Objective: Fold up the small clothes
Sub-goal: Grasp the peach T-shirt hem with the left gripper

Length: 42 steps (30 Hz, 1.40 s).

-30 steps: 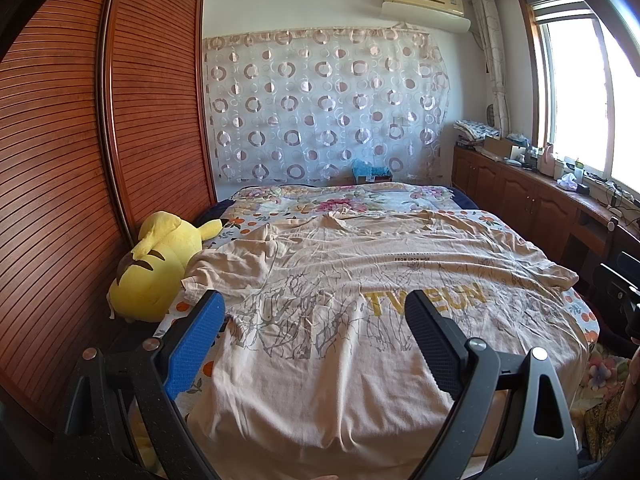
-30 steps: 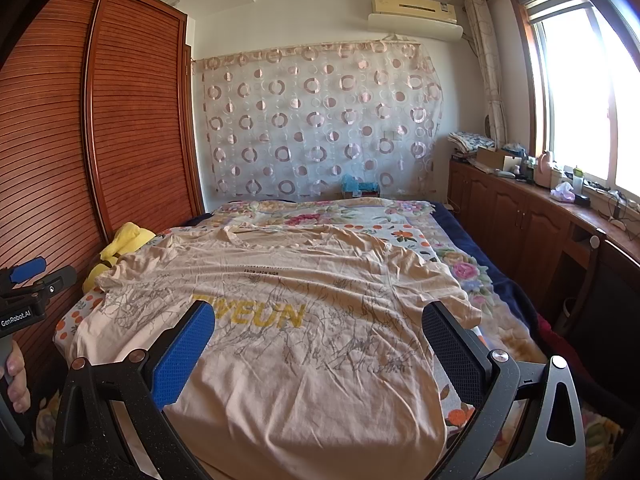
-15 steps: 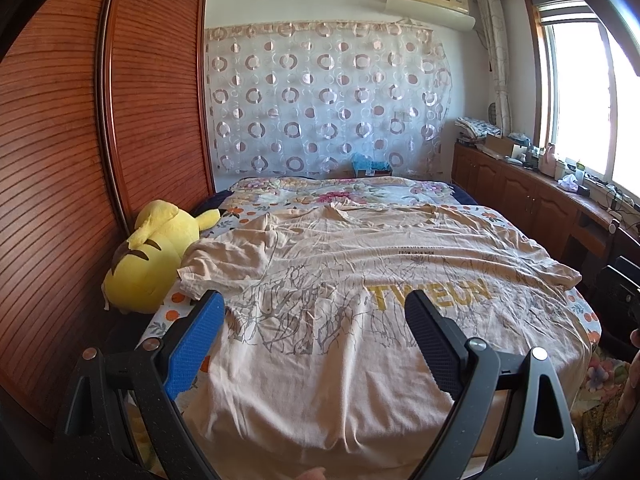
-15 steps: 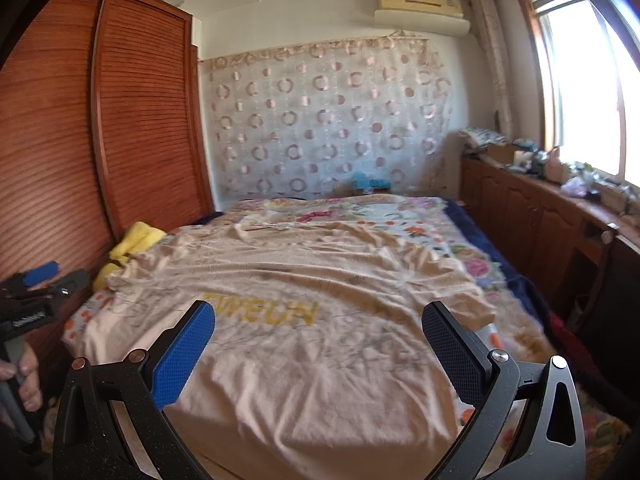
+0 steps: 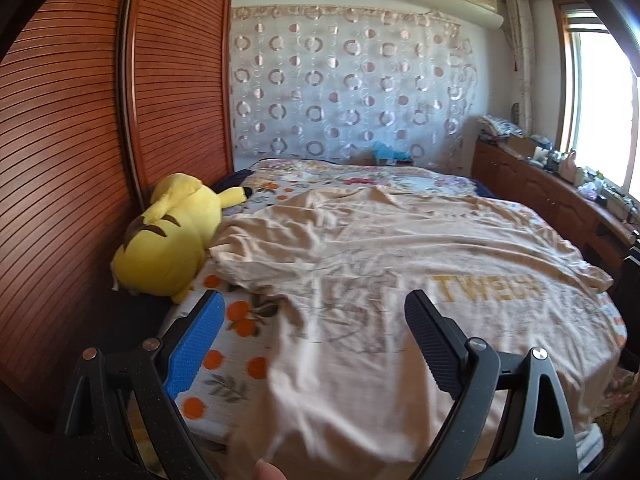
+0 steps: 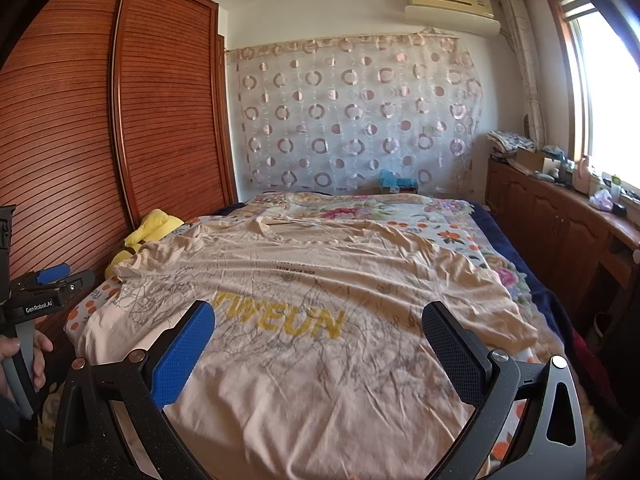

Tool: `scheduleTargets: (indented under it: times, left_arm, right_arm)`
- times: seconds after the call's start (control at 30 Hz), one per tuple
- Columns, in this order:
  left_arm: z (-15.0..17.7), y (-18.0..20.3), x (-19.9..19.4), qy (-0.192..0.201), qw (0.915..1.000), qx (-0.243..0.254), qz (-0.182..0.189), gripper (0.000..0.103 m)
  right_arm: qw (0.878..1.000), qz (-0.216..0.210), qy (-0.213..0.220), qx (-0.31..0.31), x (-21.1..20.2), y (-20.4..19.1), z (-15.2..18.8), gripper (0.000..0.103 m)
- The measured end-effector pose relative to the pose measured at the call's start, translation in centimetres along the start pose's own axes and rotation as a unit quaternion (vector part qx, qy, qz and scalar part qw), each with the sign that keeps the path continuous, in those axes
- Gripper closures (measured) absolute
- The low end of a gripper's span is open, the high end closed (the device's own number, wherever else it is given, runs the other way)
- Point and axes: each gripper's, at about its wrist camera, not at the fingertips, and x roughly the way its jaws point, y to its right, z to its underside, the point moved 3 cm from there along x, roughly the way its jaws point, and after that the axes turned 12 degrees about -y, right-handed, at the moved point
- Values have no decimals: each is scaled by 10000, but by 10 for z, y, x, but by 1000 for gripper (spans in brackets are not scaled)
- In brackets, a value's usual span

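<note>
A large peach T-shirt (image 5: pixel 400 264) with yellow lettering lies spread face up across the bed, hem toward me; it also shows in the right wrist view (image 6: pixel 312 320). Its left sleeve (image 5: pixel 260 248) is bunched near the plush toy. My left gripper (image 5: pixel 312 320) is open and empty above the shirt's lower left part. My right gripper (image 6: pixel 320 332) is open and empty above the shirt's lower middle. The left gripper's body (image 6: pixel 40 292) shows at the left edge of the right wrist view.
A yellow plush toy (image 5: pixel 168 240) lies on the bed's left side against the wooden wardrobe (image 5: pixel 80 140). The floral bedsheet (image 5: pixel 236 344) shows beside the shirt. A wooden cabinet (image 6: pixel 560 232) with clutter runs along the right under the window.
My left gripper has swung left, so the plush toy and the shirt's left edge sit nearer the view's middle. My right gripper has dropped slightly. Both jaws stay open.
</note>
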Motion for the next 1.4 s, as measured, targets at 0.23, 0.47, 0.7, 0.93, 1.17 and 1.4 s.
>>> scheduleTargets:
  times: [0.23, 0.47, 0.7, 0.93, 1.17, 1.4]
  left_arm:
    - [-4, -38, 27, -167, 9997, 97, -124, 11]
    - [-8, -78, 68, -608, 9973, 33, -410, 11]
    - [-21, -94, 90, -931, 9947, 17, -429, 11]
    - [-37, -95, 110, -1210, 9926, -121, -28, 12]
    - [-41, -96, 131, -1506, 9858, -516, 532, 38]
    - [-43, -100, 137, -1596, 9820, -755, 668, 53]
  right_arm:
    - [9987, -117, -17, -495, 37, -19, -12, 0]
    - [9948, -651, -186, -765, 72, -34, -23, 0]
    - [9819, -1059, -496, -1489, 106, -65, -28, 0]
    - [9758, -933, -929, -1746, 143, -81, -34, 0]
    - [9735, -1059, -1216, -1620, 160, -86, -51, 0]
    - [9644, -945, -1631, -1857, 178, -101, -47, 0]
